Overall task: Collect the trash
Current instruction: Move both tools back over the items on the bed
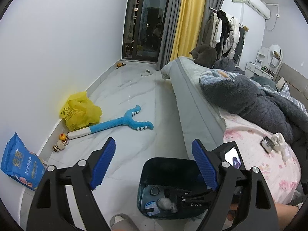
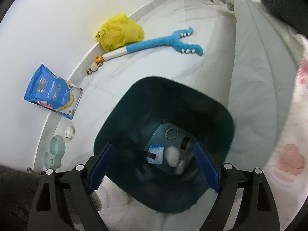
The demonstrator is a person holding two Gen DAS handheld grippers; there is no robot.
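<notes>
Both ribbed blue-padded tongs, left (image 1: 154, 163) and right (image 2: 154, 168), are spread, gripping nothing. Directly under the right tongs, a dark teal rounded-square plastic bin (image 2: 227, 119) holds crumpled tissue wads (image 2: 172, 156). Farther off, a crinkled yellow plastic bag (image 1: 80, 113) is seen against the wall. Only the left view shows the bed (image 1: 256, 154).

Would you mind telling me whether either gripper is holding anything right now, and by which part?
Nothing is held: the left gripper and right gripper are both open and empty, the right above the trash bin.
</notes>
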